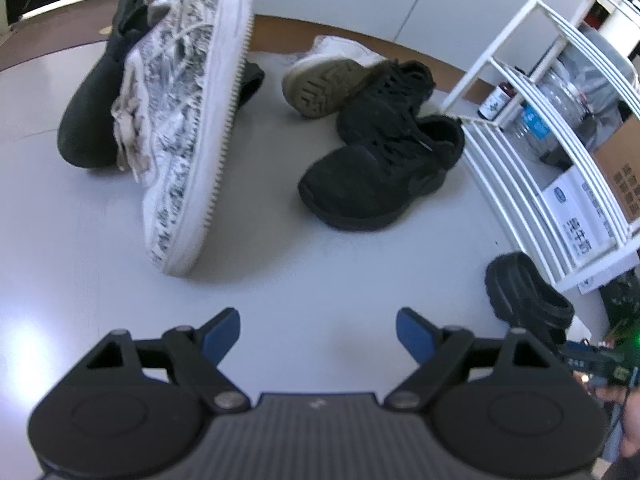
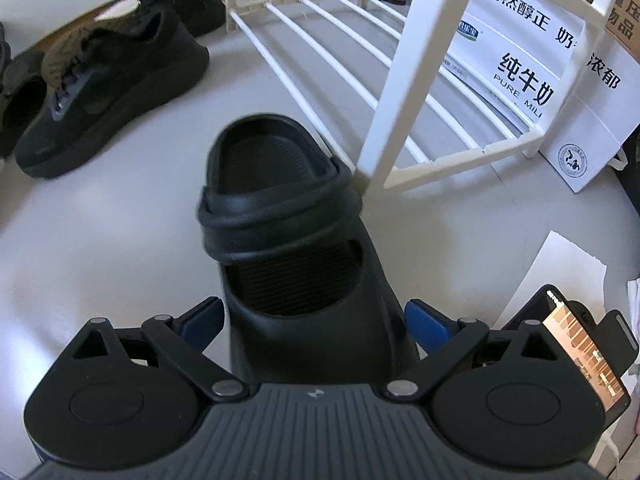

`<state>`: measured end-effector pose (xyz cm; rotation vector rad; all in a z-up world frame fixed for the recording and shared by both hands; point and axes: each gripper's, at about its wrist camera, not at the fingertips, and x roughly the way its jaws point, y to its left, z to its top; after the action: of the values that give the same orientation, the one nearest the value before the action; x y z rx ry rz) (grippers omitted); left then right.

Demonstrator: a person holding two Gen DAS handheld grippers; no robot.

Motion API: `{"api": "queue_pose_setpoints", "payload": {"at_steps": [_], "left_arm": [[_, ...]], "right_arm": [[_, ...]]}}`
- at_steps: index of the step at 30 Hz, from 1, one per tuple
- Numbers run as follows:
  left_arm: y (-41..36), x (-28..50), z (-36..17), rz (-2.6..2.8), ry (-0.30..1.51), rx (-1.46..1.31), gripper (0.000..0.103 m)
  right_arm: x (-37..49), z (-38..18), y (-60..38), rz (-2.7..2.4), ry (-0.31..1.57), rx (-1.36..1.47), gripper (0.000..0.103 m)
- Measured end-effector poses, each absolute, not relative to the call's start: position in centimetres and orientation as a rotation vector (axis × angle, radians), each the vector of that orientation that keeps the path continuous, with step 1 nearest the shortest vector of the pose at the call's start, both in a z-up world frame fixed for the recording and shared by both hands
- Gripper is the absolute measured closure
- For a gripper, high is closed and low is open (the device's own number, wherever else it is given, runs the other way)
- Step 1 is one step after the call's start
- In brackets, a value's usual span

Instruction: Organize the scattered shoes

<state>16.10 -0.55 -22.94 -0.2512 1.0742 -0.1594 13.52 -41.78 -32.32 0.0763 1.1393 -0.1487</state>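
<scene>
While left tool [image 1: 318, 330] hovers spread, right tool [image 2: 314, 322] straddles clog [image 2: 294, 240].

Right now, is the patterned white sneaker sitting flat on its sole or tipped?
Tipped. The patterned white sneaker lies on its side, its ridged sole edge turned sideways, leaning against a black clog.

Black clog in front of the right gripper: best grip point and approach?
Grip the black clog across its solid upper, just behind the opening under the strap. Come straight on from the toe end: the right gripper already straddles it, jaws open on both flanks. The sides there look parallel and firm. The heel sits against the white rack post, so avoid that end.
</scene>
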Motion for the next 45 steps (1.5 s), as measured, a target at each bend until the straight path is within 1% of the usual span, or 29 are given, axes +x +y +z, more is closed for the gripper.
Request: {"api": "queue_pose_setpoints", "payload": {"at_steps": [7,13,18,24,26,30,33,40,45], "left_arm": [[1.9,16.9,-21.9,-0.104,1.03,-0.271,0.016],[5.1,17.8,-20.4,-0.026,0.966,-0.263,0.016],[6.1,19.3,-19.4,0.004,0.922,-0.235,0.016],[4.2,21.9,-17.5,-0.025,0.844,-0.206,0.025],[2.8,23.0,-17.0,-0.058,0.827,-0.17,0.025],[0.0,25.2,-15.9,-0.098,0.793,-0.075,0.028],[-0.9,26.8,-15.4,-0.08,0.768,-0.034,0.029],[1.8,29.6,-15.7,0.043,0.74,-0.025,0.029],[4.7,31.2,-17.6,0.111,0.756,-0.028,0.029]], "right_arm": [[13.3,-30.3,-40.5,-0.134,1.101,0.071,0.004],[12.9,-27.7,-39.1,-0.078,1.03,0.066,0.004],[12.9,-25.9,-37.1,0.027,0.966,0.033,0.004],[13.1,-25.0,-36.5,0.067,0.938,0.093,0.004],[13.1,-24.7,-36.4,0.081,0.927,0.094,0.004],[12.8,-24.4,-36.2,0.09,0.912,0.108,0.004],[12.5,-24.3,-36.3,0.093,0.905,0.119,0.004],[12.4,-24.8,-36.7,0.089,0.91,0.131,0.004],[12.2,-25.1,-36.8,0.083,0.92,0.129,0.004]]}}
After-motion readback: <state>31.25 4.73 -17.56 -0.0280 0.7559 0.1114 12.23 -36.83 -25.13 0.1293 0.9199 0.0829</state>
